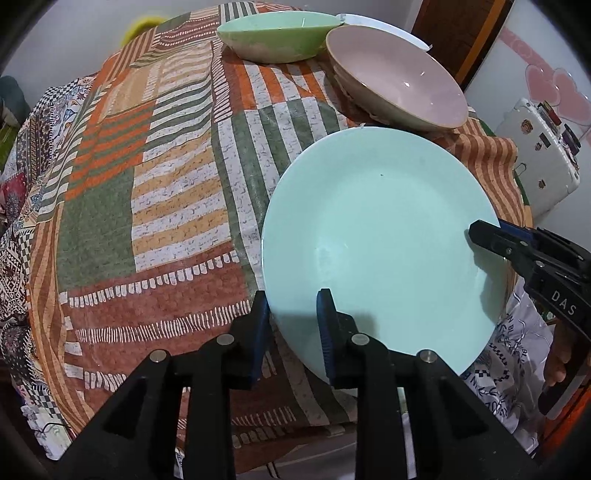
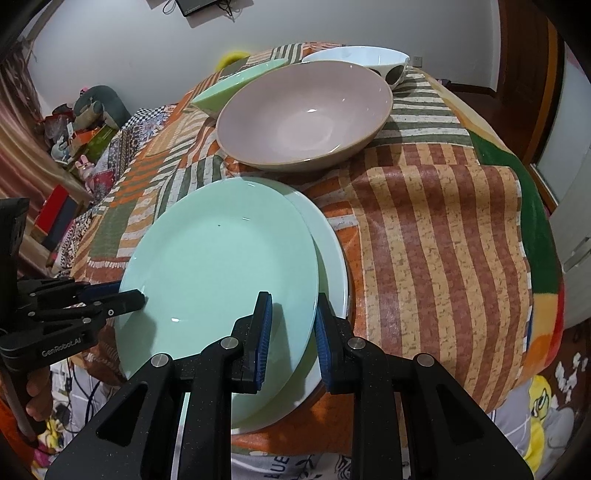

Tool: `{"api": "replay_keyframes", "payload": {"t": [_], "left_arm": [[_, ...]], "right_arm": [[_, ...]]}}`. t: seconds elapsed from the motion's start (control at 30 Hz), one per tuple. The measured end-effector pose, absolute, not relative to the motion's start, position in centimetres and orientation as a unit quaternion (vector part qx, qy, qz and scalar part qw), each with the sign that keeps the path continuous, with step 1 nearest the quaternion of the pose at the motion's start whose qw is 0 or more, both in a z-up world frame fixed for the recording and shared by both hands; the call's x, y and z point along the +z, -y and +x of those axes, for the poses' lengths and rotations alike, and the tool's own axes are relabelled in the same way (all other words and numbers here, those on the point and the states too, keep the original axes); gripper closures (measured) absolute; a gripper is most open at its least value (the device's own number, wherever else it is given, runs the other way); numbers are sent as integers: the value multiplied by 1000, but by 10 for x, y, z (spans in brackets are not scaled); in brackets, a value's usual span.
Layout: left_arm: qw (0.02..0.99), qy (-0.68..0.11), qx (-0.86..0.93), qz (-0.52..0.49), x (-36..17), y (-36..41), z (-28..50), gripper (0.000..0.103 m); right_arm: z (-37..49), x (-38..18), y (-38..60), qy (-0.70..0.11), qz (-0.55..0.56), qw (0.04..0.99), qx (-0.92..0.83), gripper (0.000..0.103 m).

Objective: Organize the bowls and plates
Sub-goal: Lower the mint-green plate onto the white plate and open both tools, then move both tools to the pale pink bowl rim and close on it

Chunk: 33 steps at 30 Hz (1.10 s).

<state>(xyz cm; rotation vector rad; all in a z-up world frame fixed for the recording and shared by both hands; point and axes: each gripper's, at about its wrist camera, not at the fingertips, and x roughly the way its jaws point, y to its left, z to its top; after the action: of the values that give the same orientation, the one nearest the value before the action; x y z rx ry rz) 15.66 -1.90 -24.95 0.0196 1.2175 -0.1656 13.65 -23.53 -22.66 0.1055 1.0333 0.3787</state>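
A mint green plate (image 1: pixel 376 229) (image 2: pixel 221 266) is held between both grippers just above a paler plate (image 2: pixel 330 258) that lies on the patterned tablecloth (image 1: pixel 166 203). My left gripper (image 1: pixel 291 299) (image 2: pixel 133 295) is shut on its left rim, one finger over the plate and one under. On the opposite rim my right gripper (image 2: pixel 293 299) (image 1: pixel 476 229) is shut the same way, its lower finger between the two plates. The top plate sits shifted left of the lower one. Behind them stands a pink bowl (image 2: pixel 306 110) (image 1: pixel 399 85).
A green bowl (image 1: pixel 277 33) (image 2: pixel 236 85) and a white bowl (image 2: pixel 358 57) stand at the table's far end. The cloth hangs over the right edge (image 2: pixel 509 221). Clutter (image 2: pixel 85 122) lies beyond the table's left side. A white case (image 1: pixel 535 147) stands by the wall.
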Motion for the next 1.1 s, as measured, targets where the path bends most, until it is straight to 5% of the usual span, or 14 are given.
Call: {"api": "replay_keyframes", "payload": {"t": [0.43,0.77,1.0,1.1], "left_arm": [[843,-529,-94,-5,-208,12,157,72],[898,-430,-91,10,-146,26,175,44],[901,-424,-91,3,-149,37,213,39],[898,-431,-92,-1,-157,43,232,38]], "right_arm": [[140,-202,244,-452,23,877,162,81],[152,-171,255,-405,46,899,161,77],[175,-161,266,-381,63,910,149,51],[188,-162,270,-380,73,911,143,48]]}}
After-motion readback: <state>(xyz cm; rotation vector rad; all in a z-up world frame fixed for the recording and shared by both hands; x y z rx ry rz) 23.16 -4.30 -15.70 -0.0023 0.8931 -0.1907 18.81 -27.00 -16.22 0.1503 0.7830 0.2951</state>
